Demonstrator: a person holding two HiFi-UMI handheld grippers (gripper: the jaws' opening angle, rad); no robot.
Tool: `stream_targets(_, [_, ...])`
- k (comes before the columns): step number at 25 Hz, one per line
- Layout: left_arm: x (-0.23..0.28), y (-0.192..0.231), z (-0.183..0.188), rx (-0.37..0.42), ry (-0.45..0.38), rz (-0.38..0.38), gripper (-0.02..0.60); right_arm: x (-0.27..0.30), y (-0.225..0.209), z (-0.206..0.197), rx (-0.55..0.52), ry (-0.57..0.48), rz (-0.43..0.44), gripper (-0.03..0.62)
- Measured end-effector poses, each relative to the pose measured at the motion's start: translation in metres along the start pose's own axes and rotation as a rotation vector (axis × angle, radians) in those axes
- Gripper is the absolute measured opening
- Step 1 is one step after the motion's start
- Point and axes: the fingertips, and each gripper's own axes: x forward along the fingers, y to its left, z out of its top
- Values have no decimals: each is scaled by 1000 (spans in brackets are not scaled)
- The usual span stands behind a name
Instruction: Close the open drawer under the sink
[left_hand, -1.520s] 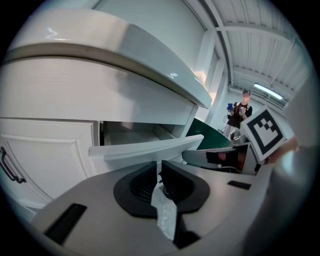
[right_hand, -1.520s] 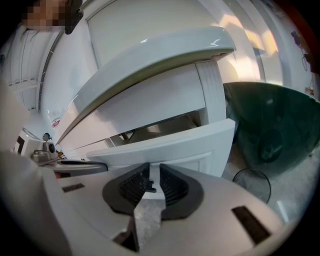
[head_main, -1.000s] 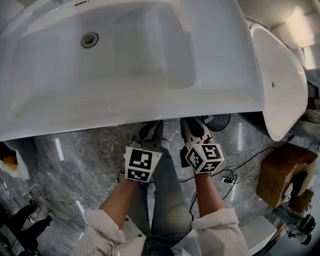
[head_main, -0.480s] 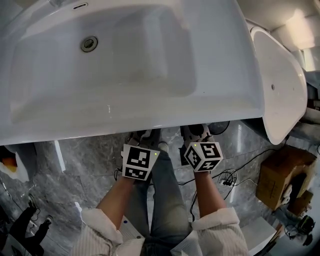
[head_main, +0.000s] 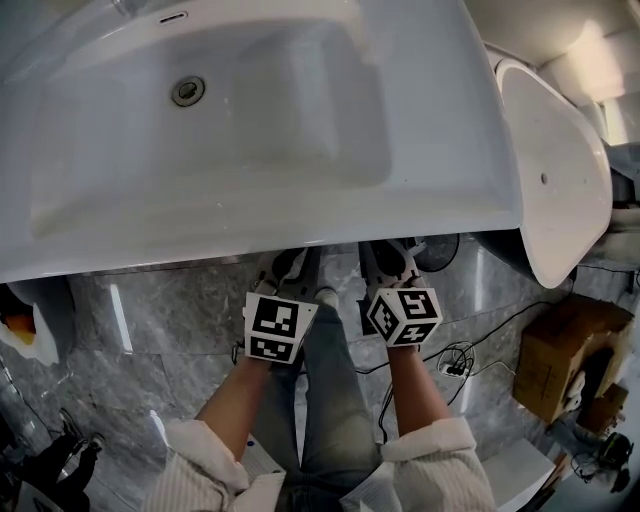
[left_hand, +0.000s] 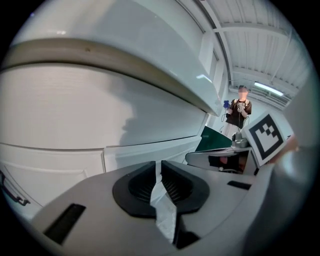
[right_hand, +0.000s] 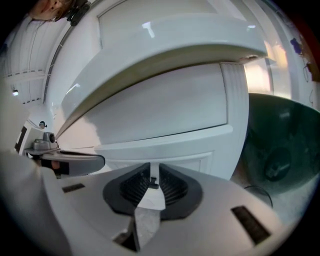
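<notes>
**A:** What's nearest to you?

**B:** My forearms in striped sleeves (head_main: 420, 455), held over the grey marble floor (head_main: 170, 320). Past them, the left gripper (head_main: 283, 272) and the right gripper (head_main: 392, 262) sit side by side. Their noses are tucked under the near rim of the white sink (head_main: 300, 215).

**A:** And the tongs?

**B:** Both are clenched on nothing. On each one I see the black pads almost meeting, with only a slit between them.

**A:** Where's the drawer?

**B:** Its white drawer front (right_hand: 165, 110) is straight ahead of both noses, just below the sink's rim. I can't tell whether it sits flush or whether the tips touch it.

**A:** And farther out?

**B:** The drain (head_main: 187, 91) is far left in the basin. A white bathtub (head_main: 555, 160) is on the right, with a cardboard box (head_main: 560, 350) on the floor beside it. Far off, a person (left_hand: 239, 112) is standing.
</notes>
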Motion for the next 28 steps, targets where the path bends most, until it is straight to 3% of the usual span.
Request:
stream_targets(8, [-29,-23,20,24,-53,-7,34,-31,26,15,-11,-45,27,64])
stream_targets(16, [-64,-63,73,29,-106,5,34,-84,53,59,-49,-50,103,63])
stream_targets(21, [-100,-95,121,13,-163,-5,34,-130,76,107,-66,-73,177,38])
stream_targets(28, [-162,-119,197,4,-284,-45,29,-191,123,196,-125,-187,290,14])
